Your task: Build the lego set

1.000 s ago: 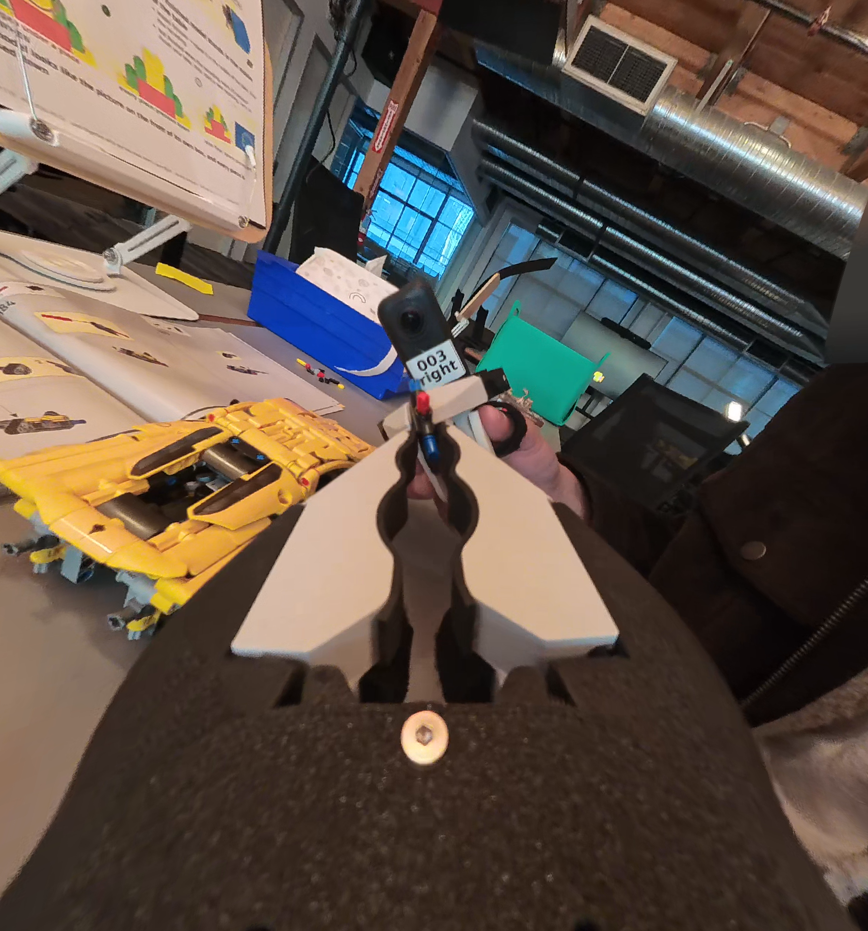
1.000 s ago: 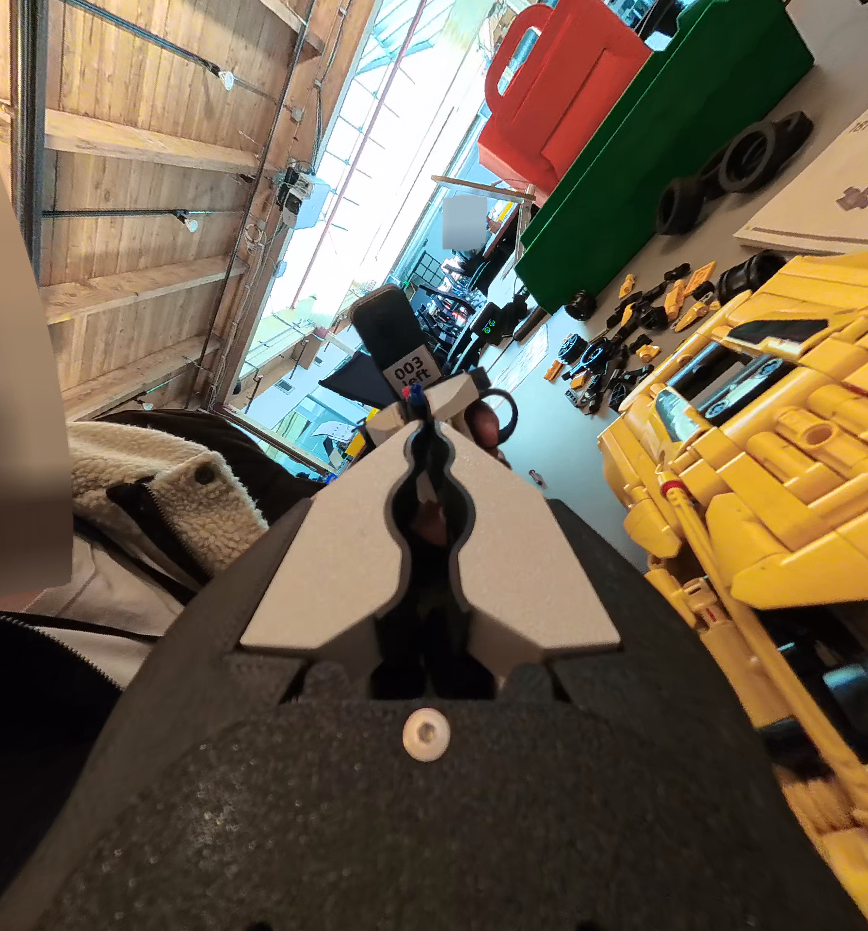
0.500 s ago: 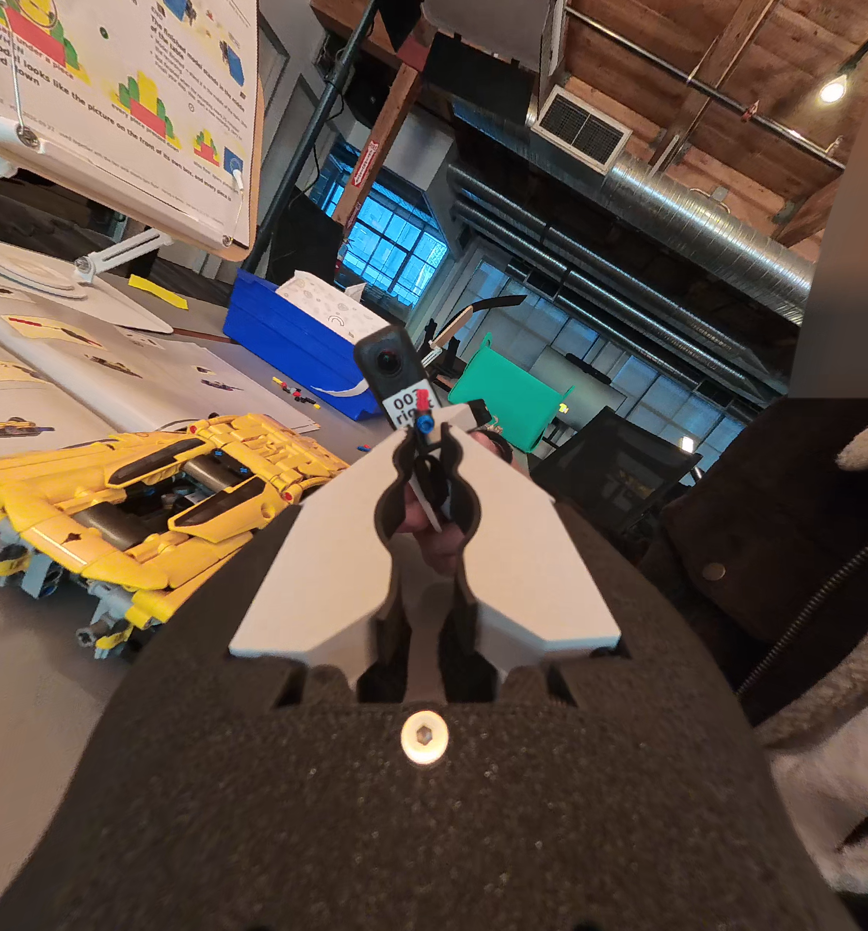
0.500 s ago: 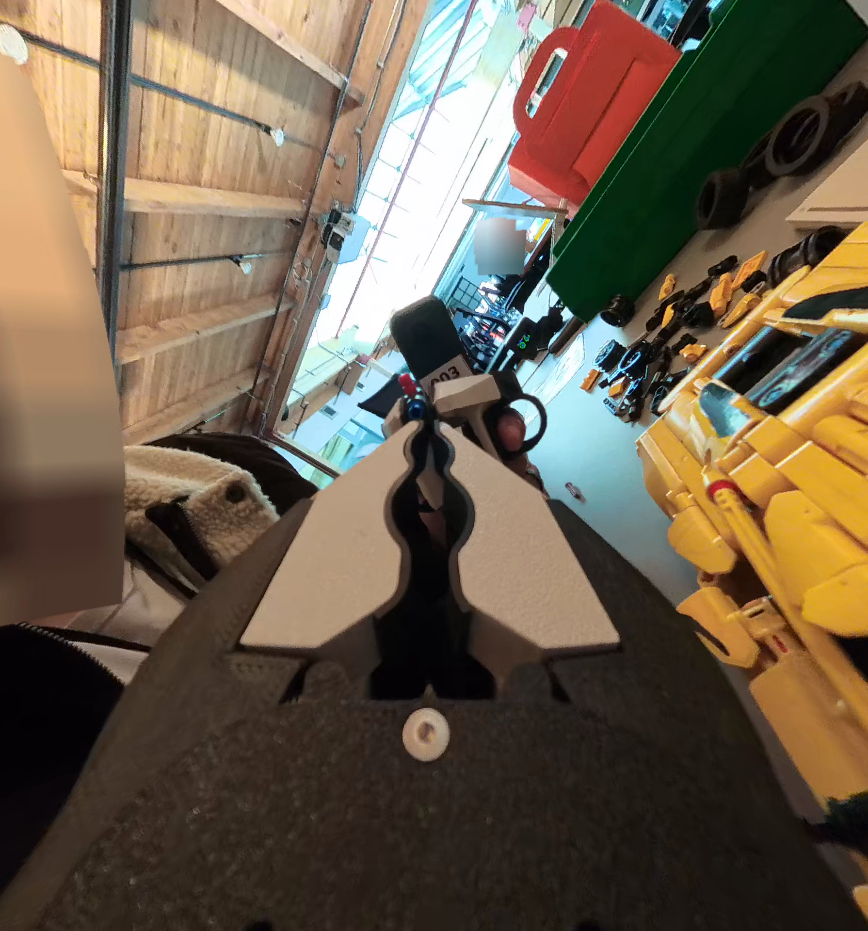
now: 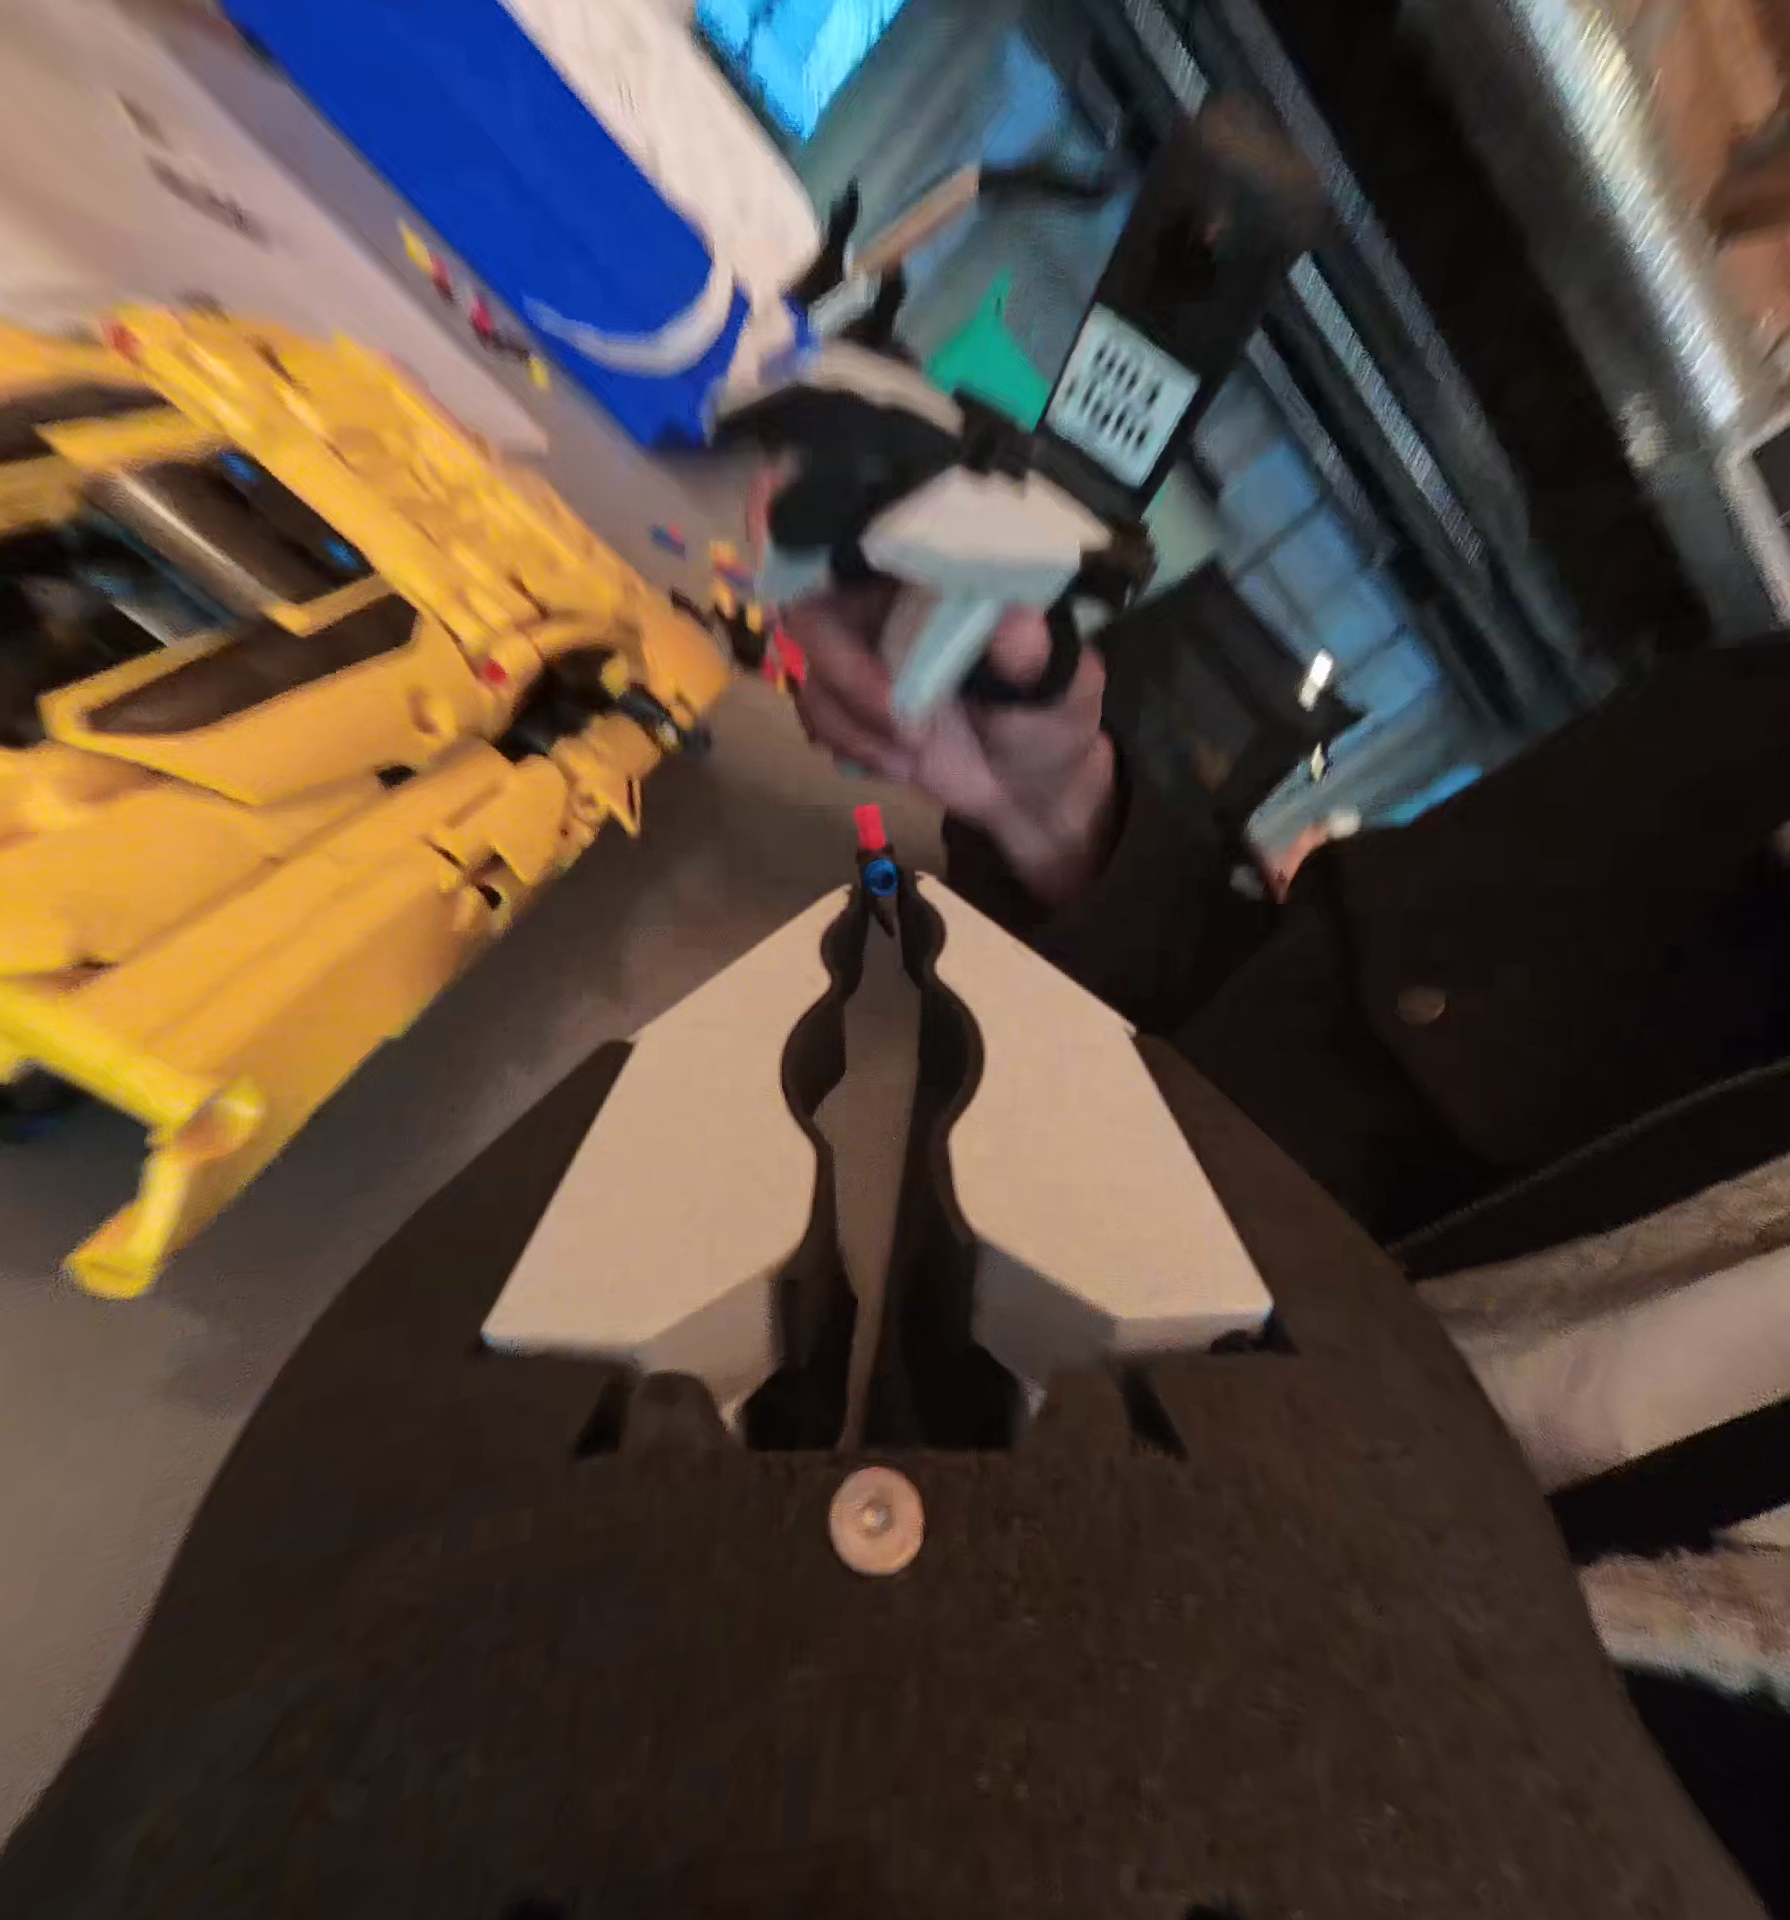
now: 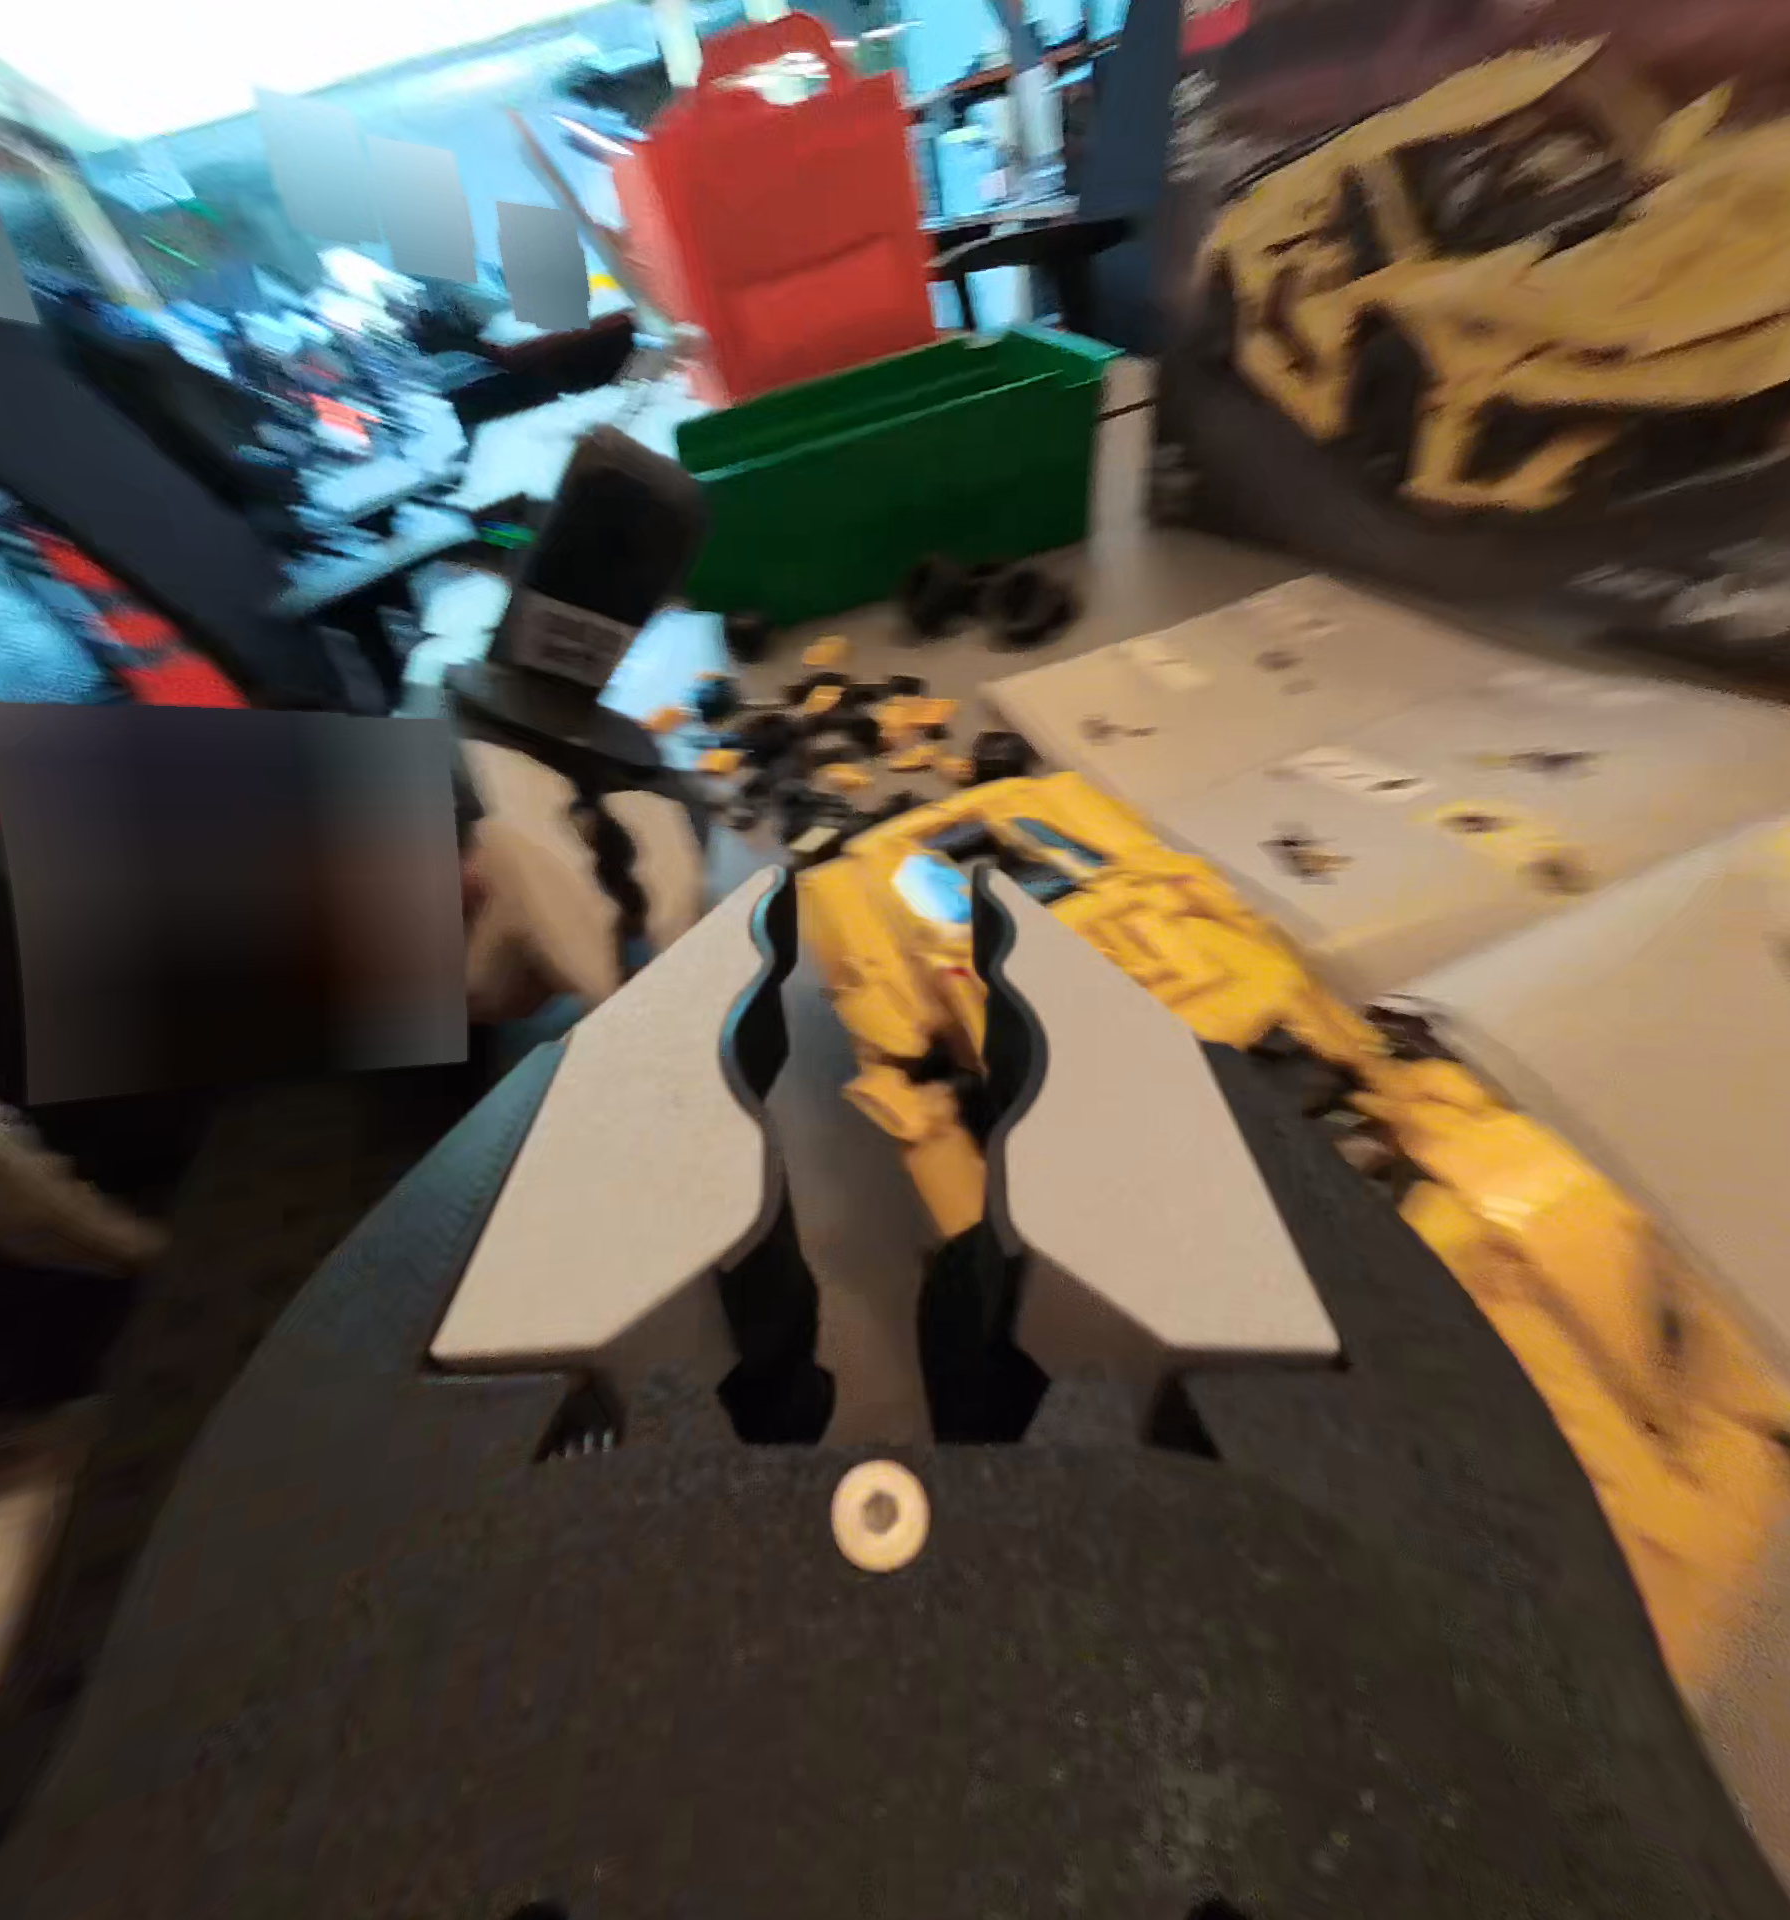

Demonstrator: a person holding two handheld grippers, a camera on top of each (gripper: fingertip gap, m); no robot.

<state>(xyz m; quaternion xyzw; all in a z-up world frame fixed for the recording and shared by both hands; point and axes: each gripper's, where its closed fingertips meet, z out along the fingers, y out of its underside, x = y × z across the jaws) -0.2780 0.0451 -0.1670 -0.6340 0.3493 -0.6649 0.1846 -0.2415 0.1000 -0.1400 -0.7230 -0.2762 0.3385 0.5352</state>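
Note:
My left gripper [image 5: 878, 883] is shut on a small blue and red pin piece [image 5: 875, 854], held in the air above the grey table. The yellow lego car [image 5: 278, 748] lies on the table to its left. The right gripper shows farther off in the left wrist view [image 5: 958, 582], held in a hand. In the right wrist view my right gripper [image 6: 883, 883] is open and empty, with the nose of the yellow car [image 6: 984, 935] seen between its fingers. Both views are blurred by motion.
A blue bin [image 5: 517, 177] stands behind the car. A green bin [image 6: 891, 488], a red bag [image 6: 777, 218], loose black and orange pieces [image 6: 839, 727], open instruction sheets [image 6: 1390, 748] and the set's box [image 6: 1514, 312] lie beyond the car. A person's dark jacket [image 5: 1493, 935] is at right. About 7 centimeters separates my left fingertips from my right.
The two grippers met tip to tip on the pin; now they are apart. The right gripper has let go, opened and swung toward the car. The left still holds the pin.

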